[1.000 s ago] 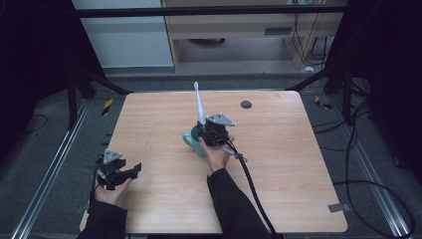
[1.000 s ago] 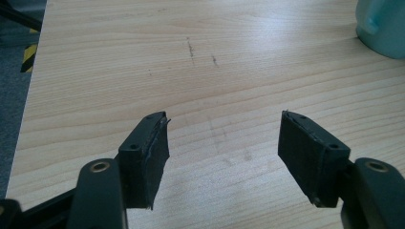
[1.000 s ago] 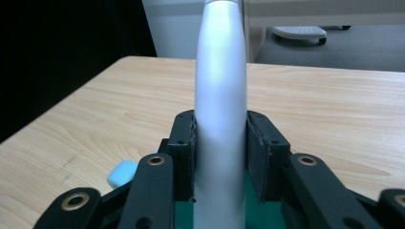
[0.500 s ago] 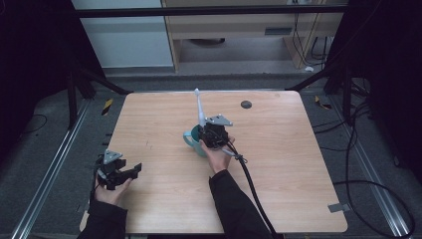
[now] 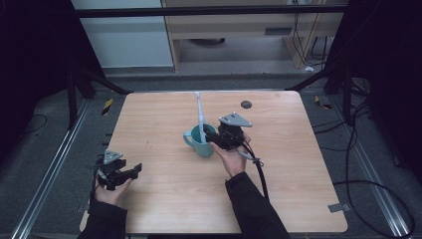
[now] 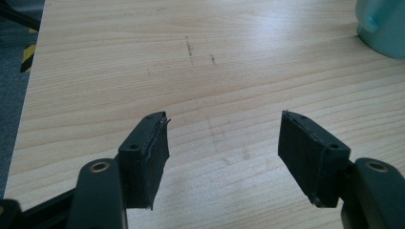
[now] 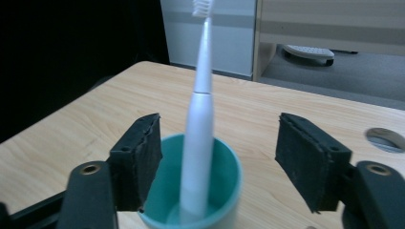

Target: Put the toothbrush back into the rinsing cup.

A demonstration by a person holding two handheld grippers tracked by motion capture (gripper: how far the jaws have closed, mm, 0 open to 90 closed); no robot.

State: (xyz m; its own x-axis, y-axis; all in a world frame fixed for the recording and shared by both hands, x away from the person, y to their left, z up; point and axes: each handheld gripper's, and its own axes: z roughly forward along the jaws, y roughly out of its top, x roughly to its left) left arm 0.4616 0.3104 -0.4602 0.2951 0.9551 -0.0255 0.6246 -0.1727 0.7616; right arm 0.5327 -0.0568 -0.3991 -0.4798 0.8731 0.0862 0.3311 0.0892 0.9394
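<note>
Toothbrush (image 7: pixel 200 119), white electric type, stands in a teal mug (image 5: pixel 201 141) near the table (image 5: pixel 298 199) centre, lower end at the mug bottom, leaning toward the far edge in the high view. Bristle head up top. Mug handle points to the person's left. Mug upright on the wood.

Right gripper (image 5: pixel 215 135) sits just beside the mug on its right side, held by the right hand (image 5: pixel 231 157). In the right gripper view its jaws are wide apart, one each side of the mug, gripping nothing; the toothbrush stands between them, no contact seen. Cable (image 5: pixel 259 172) trails back along the forearm.

Left gripper (image 5: pixel 130 171) is well apart from the mug, near the table's front left corner, in the left hand (image 5: pixel 110 191). Jaws wide apart, nothing between them but bare wood; mug corner visible top right in the left gripper view.

Small dark round disc (image 5: pixel 245 104) on the table near the far edge.
</note>
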